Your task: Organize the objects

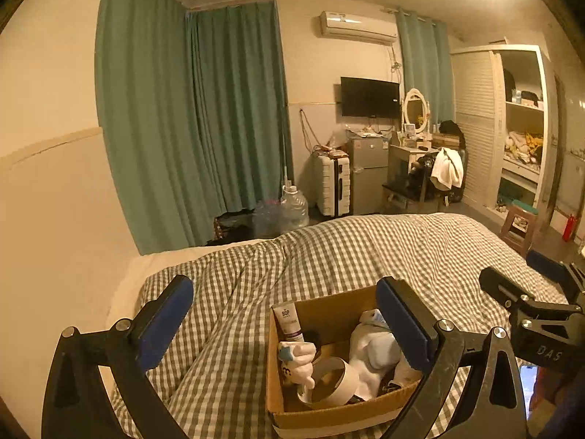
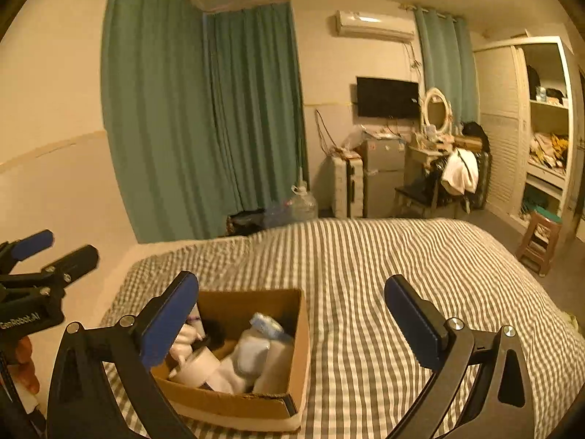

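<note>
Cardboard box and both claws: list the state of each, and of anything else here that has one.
Cardboard box: open, holding items.
Tape roll: inside the box, on its side.
Tube: leaning in the box's corner.
Left claw: open, holding nothing.
Right claw: open, holding nothing.
Wardrobe: open.
Television: off.

A cardboard box (image 1: 289,398) is sitting on the bed (image 1: 420,252), near its close end. A tube (image 1: 291,322) is leaning in the box's far left corner, with a roll of tape (image 1: 334,384) lying before it and a plush toy (image 1: 373,351) lying to the right. Beyond the bed's far edge a water jug (image 1: 294,205) is standing on the floor, with a suitcase (image 1: 332,184) and a small fridge (image 1: 367,173) standing to its right. A television (image 1: 370,97) is hanging above the fridge.
</note>
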The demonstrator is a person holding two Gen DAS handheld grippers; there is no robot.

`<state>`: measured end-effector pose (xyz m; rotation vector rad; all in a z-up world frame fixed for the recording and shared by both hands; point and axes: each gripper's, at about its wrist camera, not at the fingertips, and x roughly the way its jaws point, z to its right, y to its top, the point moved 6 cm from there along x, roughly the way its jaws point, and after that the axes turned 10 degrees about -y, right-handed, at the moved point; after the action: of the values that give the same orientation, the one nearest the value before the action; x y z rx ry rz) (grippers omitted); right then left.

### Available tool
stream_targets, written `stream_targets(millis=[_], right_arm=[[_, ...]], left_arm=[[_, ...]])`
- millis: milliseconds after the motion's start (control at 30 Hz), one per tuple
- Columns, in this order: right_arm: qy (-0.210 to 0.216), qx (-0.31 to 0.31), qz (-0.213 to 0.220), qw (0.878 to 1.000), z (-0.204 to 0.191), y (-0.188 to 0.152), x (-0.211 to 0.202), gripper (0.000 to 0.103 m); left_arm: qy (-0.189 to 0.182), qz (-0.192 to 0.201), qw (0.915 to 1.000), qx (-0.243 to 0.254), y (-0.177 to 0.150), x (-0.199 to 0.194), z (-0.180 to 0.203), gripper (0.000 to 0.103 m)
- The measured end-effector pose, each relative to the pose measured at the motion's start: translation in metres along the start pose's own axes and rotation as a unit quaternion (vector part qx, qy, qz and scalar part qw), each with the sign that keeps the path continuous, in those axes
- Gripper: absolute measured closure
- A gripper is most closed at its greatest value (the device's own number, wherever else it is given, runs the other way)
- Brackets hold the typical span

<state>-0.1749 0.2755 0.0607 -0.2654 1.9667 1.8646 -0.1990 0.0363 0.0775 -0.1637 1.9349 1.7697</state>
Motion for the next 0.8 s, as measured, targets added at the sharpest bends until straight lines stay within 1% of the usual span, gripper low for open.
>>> stream_targets(millis=[67,167,267,367,500,600,667,800], right_arm=[[-0.013,0.006,-0.021,1.0,0.001,-0.01,0.007,0.001],[-0.015,0.0,-0.048,0.999,-0.002,-0.025,0.015,0.001],[-0.022,-0.006,-0.059,0.998,-0.002,-0.038,0.017,0.001],[-0.01,-0.015,-0.064,0.998,-0.007,-0.052,0.015,0.001],[-0.009,-0.034,-0.069,0.997,-0.016,-0.063,0.014,0.001],[-0.012,-0.049,-0.087,0.995,-0.025,-0.071,0.016,0.001],[-0.015,-0.056,-0.101,0.993,-0.029,-0.076,0.017,0.001],[-0.017,-0.067,-0.106,0.992,-0.034,-0.082,0.016,0.001]], left_arm=[[0.012,-0.004,0.9999,0.001,-0.005,0.005,0.0,0.0],[0.018,-0.006,0.9998,-0.002,-0.016,0.012,-0.003,0.0],[0.03,-0.003,0.9995,-0.005,-0.03,0.016,-0.009,0.0],[0.042,-0.005,0.999,-0.016,-0.045,0.018,-0.017,0.0],[0.043,-0.033,0.9983,-0.024,-0.063,0.03,-0.026,0.0],[0.048,-0.055,0.997,-0.027,-0.075,0.037,-0.031,0.0],[0.049,-0.062,0.9963,-0.034,-0.082,0.04,-0.035,0.0],[0.045,-0.069,0.9957,-0.042,-0.093,0.04,-0.037,0.0]])
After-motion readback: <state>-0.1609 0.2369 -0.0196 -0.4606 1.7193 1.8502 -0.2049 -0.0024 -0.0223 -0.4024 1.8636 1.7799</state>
